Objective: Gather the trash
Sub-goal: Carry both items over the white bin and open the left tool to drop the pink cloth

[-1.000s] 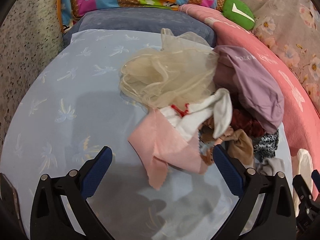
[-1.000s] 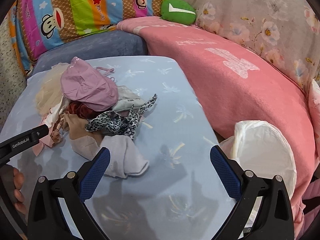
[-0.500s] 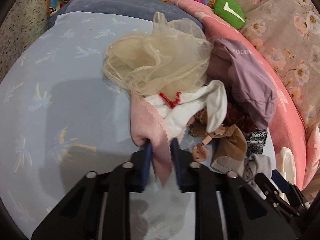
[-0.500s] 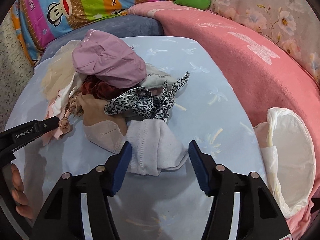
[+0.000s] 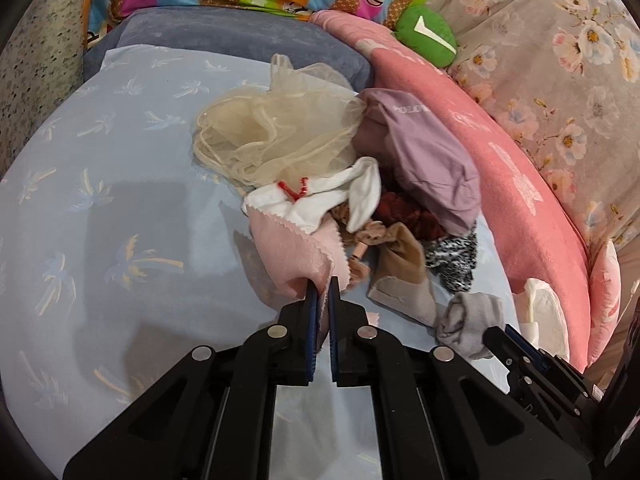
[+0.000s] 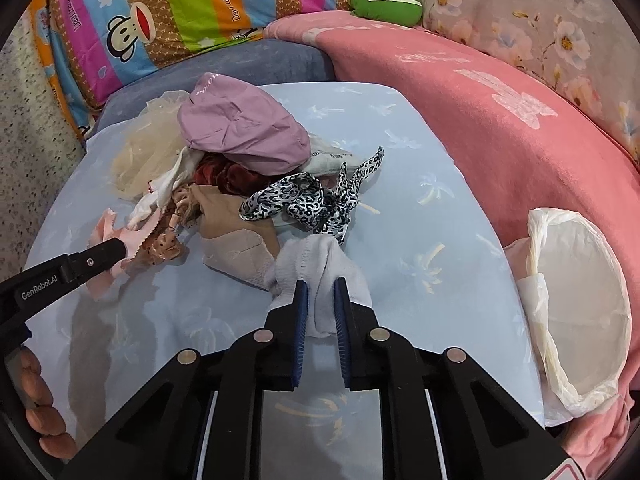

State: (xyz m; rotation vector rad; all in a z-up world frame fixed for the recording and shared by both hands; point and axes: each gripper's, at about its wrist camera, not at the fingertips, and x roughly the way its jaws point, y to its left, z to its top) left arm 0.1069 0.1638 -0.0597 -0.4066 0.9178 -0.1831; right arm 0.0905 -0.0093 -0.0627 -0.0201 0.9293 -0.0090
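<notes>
The left gripper (image 5: 324, 280) has its blue-padded fingers pressed together on the near edge of a pink fabric scrap (image 5: 294, 254), whose pinked edge lifts up off the light blue palm-print sheet (image 5: 120, 208). The right gripper (image 6: 321, 284) has its fingers clamped on a bunched grey sock (image 6: 320, 264), which rises from the sheet between the pads. Both pieces belong to a heap of cloth scraps in the middle of the sheet: a cream tulle bundle (image 5: 276, 136) at the far left, a lilac cloth (image 6: 240, 128) on top, a white cloth with red stitching (image 5: 320, 200) touching the pink scrap, a dark red velvet piece (image 6: 224, 174) under the lilac one, a tan cloth (image 6: 228, 212) and a leopard-print strip (image 6: 316, 200) just beyond the sock. To the right of the sheet, against a pink blanket (image 6: 500, 128), a white plastic bag (image 6: 576, 304) stands open, well apart from the heap. A green cushion (image 6: 386, 0) and a striped monkey-print pillow (image 6: 160, 12) lie at the far edge.
</notes>
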